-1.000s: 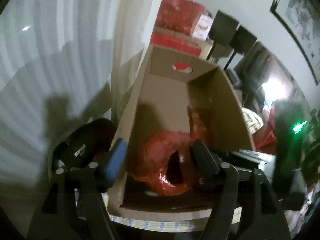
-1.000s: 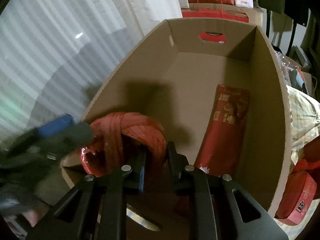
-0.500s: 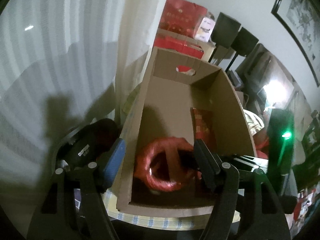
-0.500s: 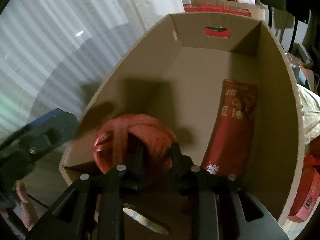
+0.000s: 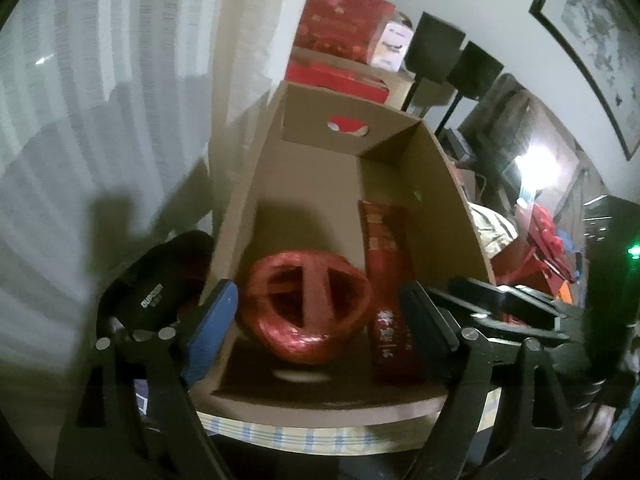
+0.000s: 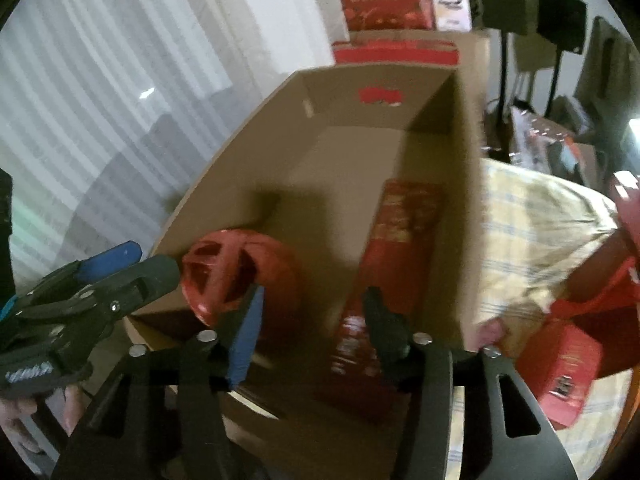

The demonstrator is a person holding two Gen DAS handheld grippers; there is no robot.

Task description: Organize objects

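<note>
Red coil (image 5: 308,304) lies in box (image 5: 452,200), L of red pack (image 5: 390,280). R gripper (image 6: 312,320) jaws opening, empty, coil just L of them. L gripper (image 5: 320,320) opening, empty.

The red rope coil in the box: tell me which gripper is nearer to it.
Left. The left gripper frames the red rope coil from just in front, jaws opening around nothing. The right gripper sits off to its right, jaws opening, nearer the red packet.

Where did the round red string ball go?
The red string ball sits inside the cardboard box, at its near left corner, just left of the long red packet. Neither claw is touching it.
</note>
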